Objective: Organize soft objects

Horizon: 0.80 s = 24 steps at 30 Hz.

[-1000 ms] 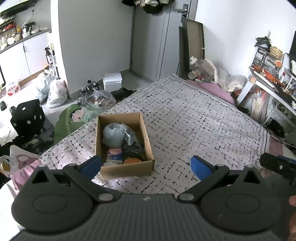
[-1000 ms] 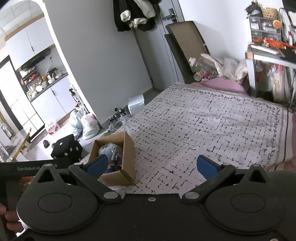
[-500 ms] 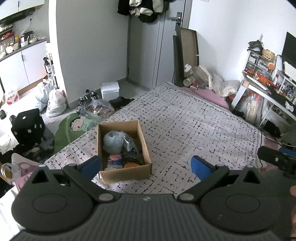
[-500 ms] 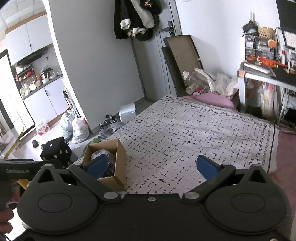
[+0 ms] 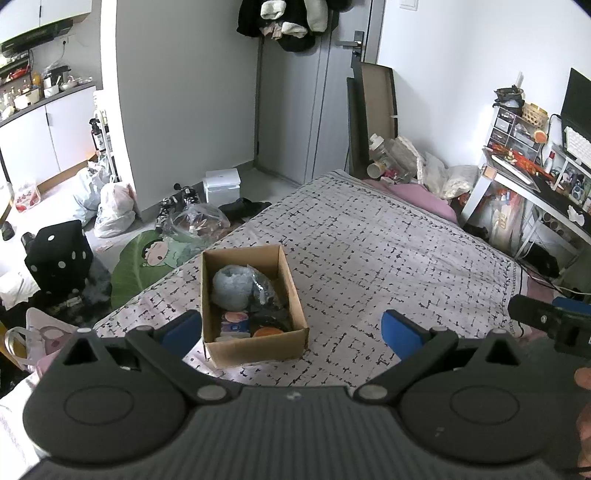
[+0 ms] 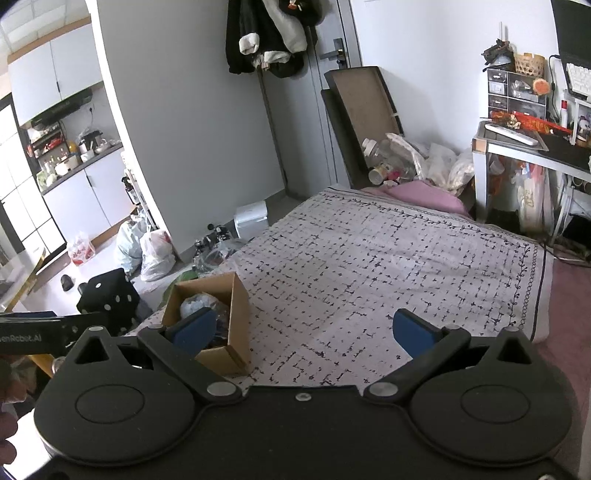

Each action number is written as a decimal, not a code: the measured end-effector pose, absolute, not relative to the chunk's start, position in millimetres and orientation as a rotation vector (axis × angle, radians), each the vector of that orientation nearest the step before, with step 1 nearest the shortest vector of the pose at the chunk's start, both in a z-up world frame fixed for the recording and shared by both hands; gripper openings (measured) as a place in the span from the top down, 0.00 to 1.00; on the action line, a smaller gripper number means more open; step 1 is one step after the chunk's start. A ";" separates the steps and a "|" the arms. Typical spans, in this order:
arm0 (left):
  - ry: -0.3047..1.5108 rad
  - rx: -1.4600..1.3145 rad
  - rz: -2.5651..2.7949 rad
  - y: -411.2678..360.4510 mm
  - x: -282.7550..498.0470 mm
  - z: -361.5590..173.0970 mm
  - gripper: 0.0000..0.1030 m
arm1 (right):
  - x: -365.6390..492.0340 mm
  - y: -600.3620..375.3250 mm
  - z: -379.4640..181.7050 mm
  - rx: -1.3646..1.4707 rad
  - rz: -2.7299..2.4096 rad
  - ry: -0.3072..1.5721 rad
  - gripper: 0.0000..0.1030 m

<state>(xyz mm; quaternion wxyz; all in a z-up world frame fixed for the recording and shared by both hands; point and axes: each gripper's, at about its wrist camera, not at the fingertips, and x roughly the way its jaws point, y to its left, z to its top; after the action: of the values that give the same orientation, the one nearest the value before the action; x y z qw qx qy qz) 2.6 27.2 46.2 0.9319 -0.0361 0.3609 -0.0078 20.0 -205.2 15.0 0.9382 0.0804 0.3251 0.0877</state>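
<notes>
Setting: small home bedroom. Bed [image 5: 369, 258] ahead of tongs, coats [image 5: 291, 22] hung on door beyond, kitchen cabinets [image 5: 40, 140] far left, cluttered tabletop [image 5: 532, 184] right.

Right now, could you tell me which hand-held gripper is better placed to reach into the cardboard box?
Left, probably. The left hand-held gripper faces the cardboard box almost squarely, open. From the right hand-held gripper, also open, the box sits off to its left side.
</notes>
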 end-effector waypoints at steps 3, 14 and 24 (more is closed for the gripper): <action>0.739 -0.073 -0.017 28.3 2.0 46.1 0.01 | 20.1 -205.7 14.4 0.161 0.172 0.666 0.00; 0.742 -0.067 -0.021 27.0 0.9 44.4 0.01 | 20.3 -208.5 11.7 0.162 0.157 0.671 0.00; 0.749 -0.070 -0.026 24.6 1.6 43.2 0.01 | 19.1 -208.4 10.4 0.158 0.155 0.676 0.00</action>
<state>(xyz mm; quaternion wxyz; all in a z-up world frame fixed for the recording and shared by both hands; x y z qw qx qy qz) 1.6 24.6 43.2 0.9300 -0.0344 0.3656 -0.0128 19.1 -208.4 10.4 0.9374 0.0775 0.3308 0.0761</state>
